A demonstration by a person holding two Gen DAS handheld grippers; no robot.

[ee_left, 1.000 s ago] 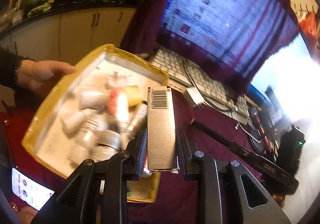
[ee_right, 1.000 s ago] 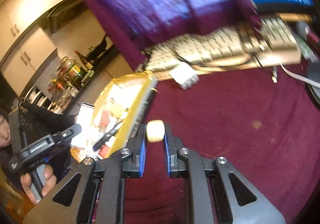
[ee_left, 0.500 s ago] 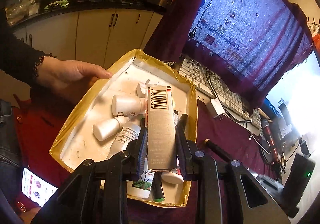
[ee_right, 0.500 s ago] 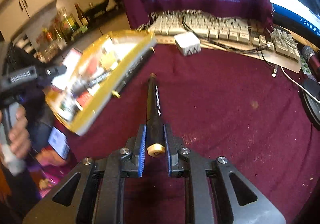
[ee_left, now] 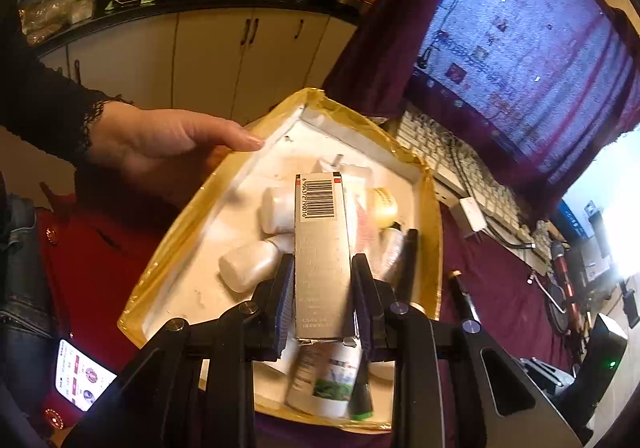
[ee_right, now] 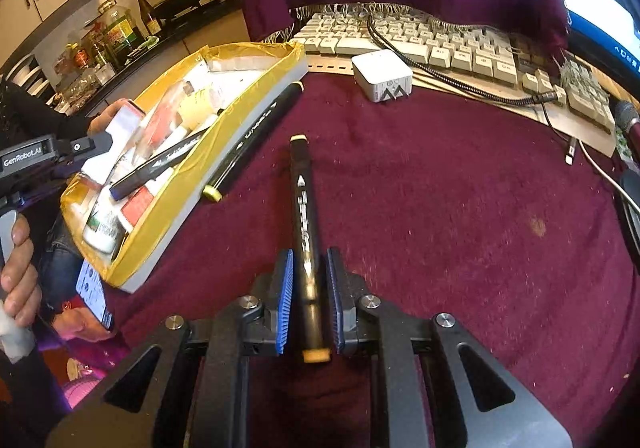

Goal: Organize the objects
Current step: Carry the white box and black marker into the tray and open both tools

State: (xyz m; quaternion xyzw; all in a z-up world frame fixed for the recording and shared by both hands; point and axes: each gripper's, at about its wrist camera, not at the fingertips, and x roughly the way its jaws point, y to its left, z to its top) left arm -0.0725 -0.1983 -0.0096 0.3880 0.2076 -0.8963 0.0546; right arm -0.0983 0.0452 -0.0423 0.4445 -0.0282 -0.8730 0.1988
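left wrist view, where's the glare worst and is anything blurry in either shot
Left wrist view: the window at the right edge is blown out white, and the bottles in the yellow-taped box look smeared; straight cabinet lines bow near the edges. Right wrist view: evenly lit, though the black marker blurs near the claw.

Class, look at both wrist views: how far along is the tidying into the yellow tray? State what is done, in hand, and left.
Done: bottles and one marker already lie in the tray. In hand: the left gripper holds a barcoded box over the tray; the right gripper is shut on a black marker above the cloth. Left: both held items, plus a second marker lying outside against the tray wall.
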